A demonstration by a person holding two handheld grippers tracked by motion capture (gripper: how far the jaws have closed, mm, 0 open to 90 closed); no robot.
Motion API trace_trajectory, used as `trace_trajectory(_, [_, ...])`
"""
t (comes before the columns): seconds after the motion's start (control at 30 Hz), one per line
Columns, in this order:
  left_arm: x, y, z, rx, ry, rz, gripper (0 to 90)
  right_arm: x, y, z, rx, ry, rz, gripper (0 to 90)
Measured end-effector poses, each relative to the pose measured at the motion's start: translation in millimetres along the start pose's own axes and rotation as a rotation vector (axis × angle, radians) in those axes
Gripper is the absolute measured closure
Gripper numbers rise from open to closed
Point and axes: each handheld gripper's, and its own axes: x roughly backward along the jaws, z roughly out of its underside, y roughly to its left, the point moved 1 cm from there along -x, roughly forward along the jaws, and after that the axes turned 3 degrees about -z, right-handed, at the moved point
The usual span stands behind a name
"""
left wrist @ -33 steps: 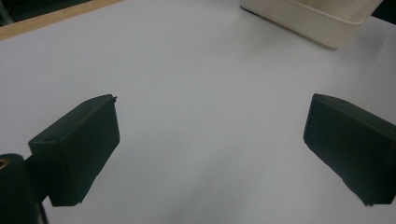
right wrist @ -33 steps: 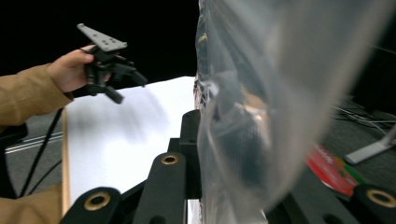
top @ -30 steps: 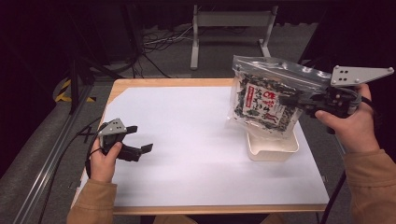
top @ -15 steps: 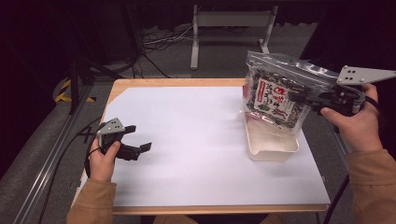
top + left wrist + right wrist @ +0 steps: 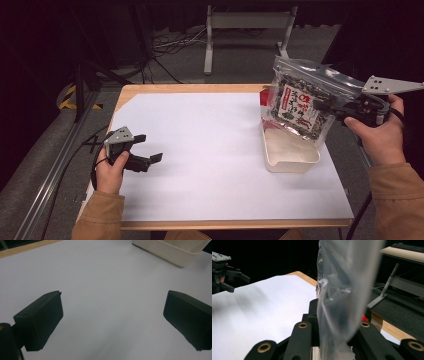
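R gripper [image 5: 334, 106] jaws pinch the snack bag [image 5: 299, 102] at its edge, bag hanging tilted over the white tray [image 5: 289, 161] on the worktop [image 5: 200, 145]. L gripper [image 5: 145, 150] jaws spread, w/ nothing between. Risk: thin edge grip, slick plastic, so bag could slip or catch tray rim & tip it.

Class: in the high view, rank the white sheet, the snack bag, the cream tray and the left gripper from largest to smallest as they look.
1. White sheet
2. Snack bag, held up nearer the camera, so unsure against the tray
3. Cream tray
4. Left gripper
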Motion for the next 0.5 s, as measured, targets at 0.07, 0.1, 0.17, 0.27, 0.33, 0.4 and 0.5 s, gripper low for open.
trace_trajectory(0.07, [-0.2, -0.3, 0.0, 0.001, 0.003, 0.004, 3.5, -1.2, -0.8, 3.1, -0.006, -0.001, 0.004, 75.4])
trace_trajectory(0.1, [-0.3, -0.1, 0.0, -0.001, 0.003, 0.004, 3.5, -2.2, -1.3, 4.8, -0.01, 0.001, 0.007, 75.4])
trace_trajectory(0.17, [-0.3, -0.1, 0.1, 0.0, 0.004, 0.003, 3.5, -5.0, -2.2, 8.8, -0.019, 0.007, 0.007, 75.4])
trace_trajectory(0.27, [0.0, 0.2, 0.2, 0.002, 0.001, 0.002, 3.5, -8.3, -2.7, 12.9, -0.023, 0.016, 0.01, 75.4])
trace_trajectory(0.33, [-0.1, 0.7, 0.5, 0.002, -0.001, 0.004, 3.5, -10.9, -2.9, 16.0, -0.026, 0.029, 0.018, 75.4])
trace_trajectory(0.4, [-0.3, 0.3, 0.8, 0.007, 0.006, 0.009, 3.5, -13.3, -3.0, 18.5, -0.028, 0.043, 0.028, 75.4])
trace_trajectory(0.5, [-0.8, -0.4, 0.7, 0.005, 0.009, 0.01, 3.5, -16.2, -2.7, 21.6, -0.028, 0.054, 0.035, 75.4])
